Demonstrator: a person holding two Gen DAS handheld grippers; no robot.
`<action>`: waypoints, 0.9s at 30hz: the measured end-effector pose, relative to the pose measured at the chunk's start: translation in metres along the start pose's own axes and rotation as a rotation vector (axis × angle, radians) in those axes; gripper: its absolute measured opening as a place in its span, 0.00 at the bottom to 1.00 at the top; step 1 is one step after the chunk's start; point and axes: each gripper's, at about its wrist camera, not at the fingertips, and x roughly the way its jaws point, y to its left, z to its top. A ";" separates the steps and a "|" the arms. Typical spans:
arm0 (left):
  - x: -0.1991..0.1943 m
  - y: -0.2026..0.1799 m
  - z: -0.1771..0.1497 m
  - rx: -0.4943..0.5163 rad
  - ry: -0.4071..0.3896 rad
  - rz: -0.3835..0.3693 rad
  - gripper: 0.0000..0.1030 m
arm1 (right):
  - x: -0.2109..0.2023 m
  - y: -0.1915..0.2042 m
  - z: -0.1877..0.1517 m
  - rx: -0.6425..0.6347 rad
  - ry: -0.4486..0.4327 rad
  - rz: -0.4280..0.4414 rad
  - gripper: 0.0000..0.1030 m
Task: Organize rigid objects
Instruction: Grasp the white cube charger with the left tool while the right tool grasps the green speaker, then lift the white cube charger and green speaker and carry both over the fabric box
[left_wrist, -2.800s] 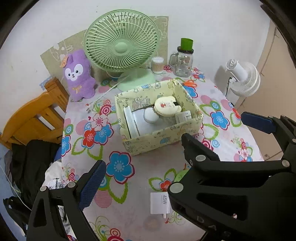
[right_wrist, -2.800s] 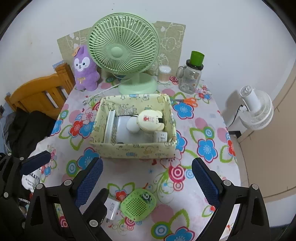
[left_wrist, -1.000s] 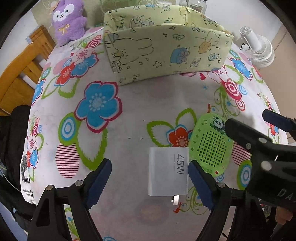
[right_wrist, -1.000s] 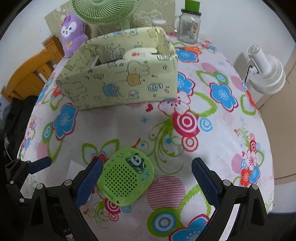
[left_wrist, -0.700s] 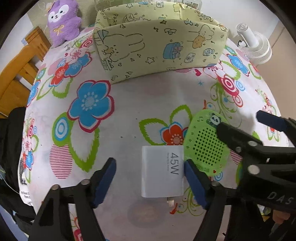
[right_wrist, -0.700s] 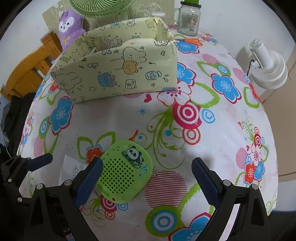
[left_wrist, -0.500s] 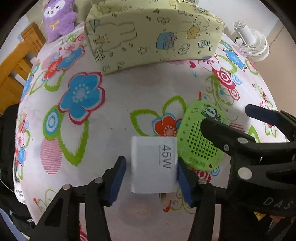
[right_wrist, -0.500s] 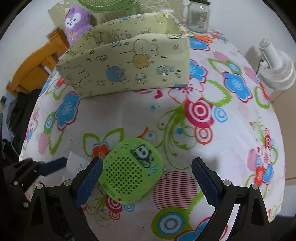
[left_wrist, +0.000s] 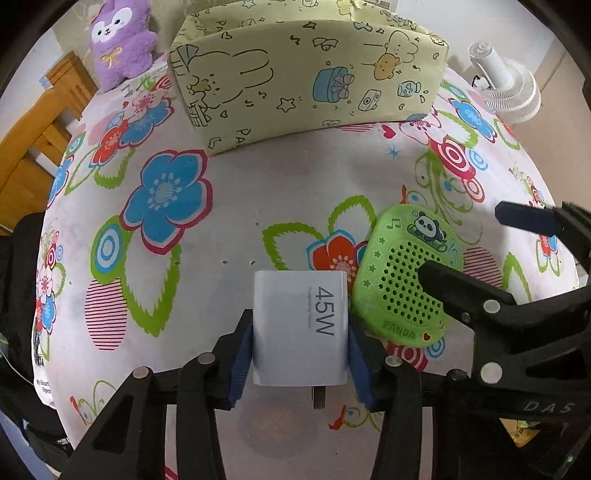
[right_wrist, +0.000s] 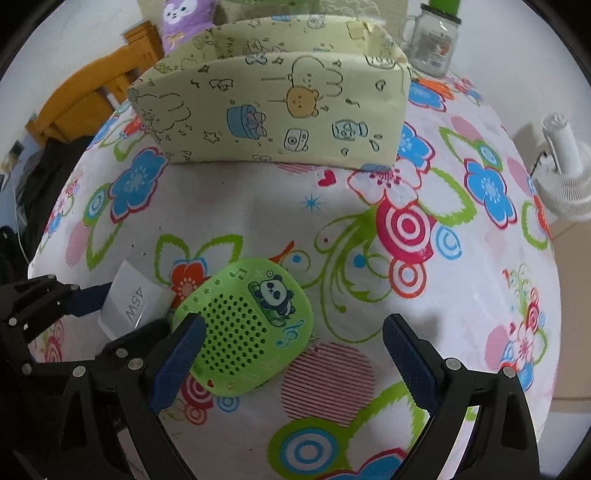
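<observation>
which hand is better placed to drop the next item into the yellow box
Left. The left gripper has just been closing and its pads now clamp the white charger. The right gripper stands open, the green speaker only partly between its fingers.

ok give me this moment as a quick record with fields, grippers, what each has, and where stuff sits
left gripper: jaws have just been closing, pads now against both sides of the white 45W charger
right gripper: open, straddling the green panda speaker, not gripping
charger: flat on the floral tablecloth, prongs toward the camera
speaker: lying flat right beside the charger
storage box: behind both, at the table's far side
</observation>
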 end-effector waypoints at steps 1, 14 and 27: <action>0.000 0.000 0.000 0.001 0.002 0.000 0.46 | 0.000 0.000 0.001 -0.020 -0.001 0.000 0.95; -0.009 0.010 -0.026 0.027 0.040 -0.007 0.46 | 0.014 0.024 0.003 -0.290 0.089 0.037 0.95; -0.014 0.021 -0.046 -0.006 0.040 0.008 0.46 | 0.032 0.047 0.004 -0.398 0.142 0.096 0.98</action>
